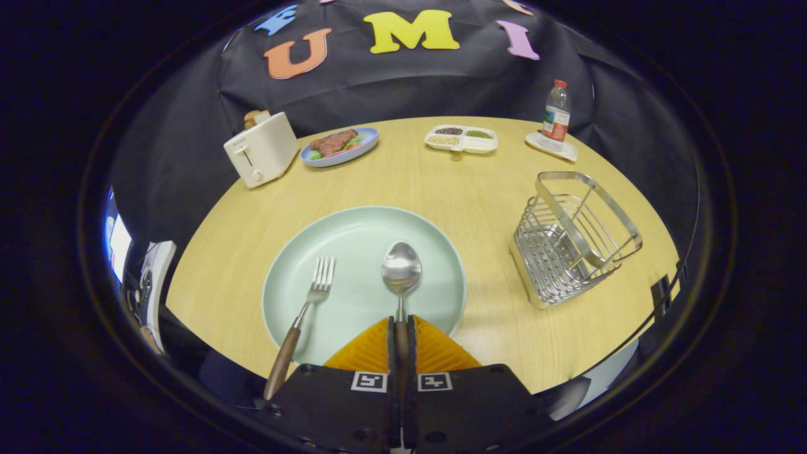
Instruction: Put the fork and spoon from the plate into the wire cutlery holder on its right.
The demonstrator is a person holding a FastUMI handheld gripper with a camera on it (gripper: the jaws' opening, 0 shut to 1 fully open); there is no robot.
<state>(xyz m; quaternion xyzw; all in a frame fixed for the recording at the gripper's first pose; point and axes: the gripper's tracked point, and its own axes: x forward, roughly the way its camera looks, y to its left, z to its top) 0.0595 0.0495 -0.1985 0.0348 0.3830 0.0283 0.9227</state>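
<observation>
A pale green plate (353,252) sits on the round wooden table just ahead of my fingers. My gripper (401,323) is shut on the spoon (401,271): its brown handle is pinched between both fingers, and its metal bowl points away over the plate. The fork (302,315), with metal tines and a brown wooden handle, lies on the plate to the left of the spoon, its handle overhanging the near rim. The wire cutlery holder (570,243) stands on the table to the right of the plate, with nothing visible inside.
At the back of the table stand a white toaster (260,150) holding bread, a blue plate of food (339,146), a white divided tray (461,139) and a water bottle (556,115) on a small white tray. Bare wood lies between plate and holder.
</observation>
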